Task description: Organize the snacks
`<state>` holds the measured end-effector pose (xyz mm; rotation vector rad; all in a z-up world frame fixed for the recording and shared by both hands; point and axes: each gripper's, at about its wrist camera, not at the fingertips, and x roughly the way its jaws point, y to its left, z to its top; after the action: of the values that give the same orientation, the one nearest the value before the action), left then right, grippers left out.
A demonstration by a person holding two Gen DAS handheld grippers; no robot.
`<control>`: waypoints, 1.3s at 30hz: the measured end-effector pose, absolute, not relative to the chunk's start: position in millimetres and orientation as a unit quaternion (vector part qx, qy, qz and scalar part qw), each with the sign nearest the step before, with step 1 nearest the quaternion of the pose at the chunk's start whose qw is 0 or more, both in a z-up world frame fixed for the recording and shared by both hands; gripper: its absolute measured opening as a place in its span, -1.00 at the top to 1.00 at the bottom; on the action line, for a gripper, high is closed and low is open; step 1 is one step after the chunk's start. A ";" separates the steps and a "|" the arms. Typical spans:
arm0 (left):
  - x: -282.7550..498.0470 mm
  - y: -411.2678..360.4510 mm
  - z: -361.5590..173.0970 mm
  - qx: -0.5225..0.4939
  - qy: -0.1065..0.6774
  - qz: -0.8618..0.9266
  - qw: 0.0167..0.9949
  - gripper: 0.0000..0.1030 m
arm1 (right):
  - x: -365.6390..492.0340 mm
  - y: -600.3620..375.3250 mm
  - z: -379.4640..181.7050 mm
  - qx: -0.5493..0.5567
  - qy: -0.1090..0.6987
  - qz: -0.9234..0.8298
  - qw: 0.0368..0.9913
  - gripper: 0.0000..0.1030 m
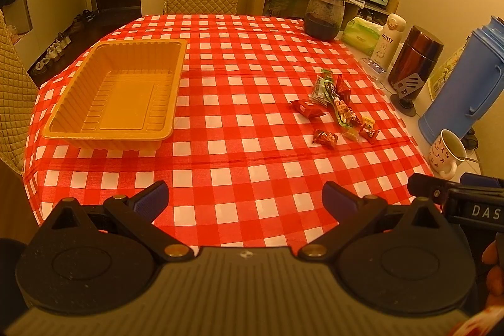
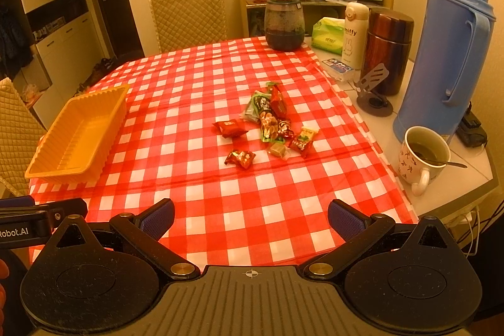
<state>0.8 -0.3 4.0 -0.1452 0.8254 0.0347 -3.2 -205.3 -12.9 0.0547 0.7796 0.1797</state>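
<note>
Near the left edge of the checked table [image 2: 220, 210] sits an empty yellow tray [image 2: 78, 131]; the wrapped snacks [image 2: 271, 125] lie scattered toward the right edge. The left gripper [image 1: 245, 200] and right gripper [image 2: 251, 216] hover over the near edge, jaws wide apart, holding nothing. Sorting seems unstarted; next, one gripper must reach a wrapper, whose labels are illegible.
</note>
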 end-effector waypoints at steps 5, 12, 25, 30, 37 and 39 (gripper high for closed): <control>-0.1 -1.3 5.0 -0.070 0.400 0.016 0.914 -0.99 | -0.3 -206.2 -11.4 0.027 0.379 0.086 0.921 -0.99; 0.1 -1.5 5.3 -0.070 0.400 0.016 0.914 -0.99 | -0.6 -206.1 -11.1 0.027 0.378 0.085 0.921 -0.99; 0.2 -1.3 5.4 -0.070 0.400 0.016 0.914 -0.99 | -0.9 -206.1 -11.7 0.027 0.378 0.085 0.921 -0.99; 0.2 -1.5 6.0 -0.071 0.400 0.015 0.914 -0.99 | -0.8 -206.4 -11.6 0.027 0.378 0.085 0.922 -0.99; 0.1 -1.5 5.9 -0.071 0.400 0.015 0.914 -0.99 | -0.6 -207.0 -11.2 0.027 0.378 0.085 0.922 -0.99; 0.4 -2.0 6.4 -0.071 0.400 0.015 0.914 -0.99 | -0.9 -206.7 -11.5 0.028 0.378 0.085 0.922 -0.99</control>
<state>0.4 -2.0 6.4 -0.1458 0.8242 0.0318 -0.9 -206.7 -11.5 0.0567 0.7760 0.1736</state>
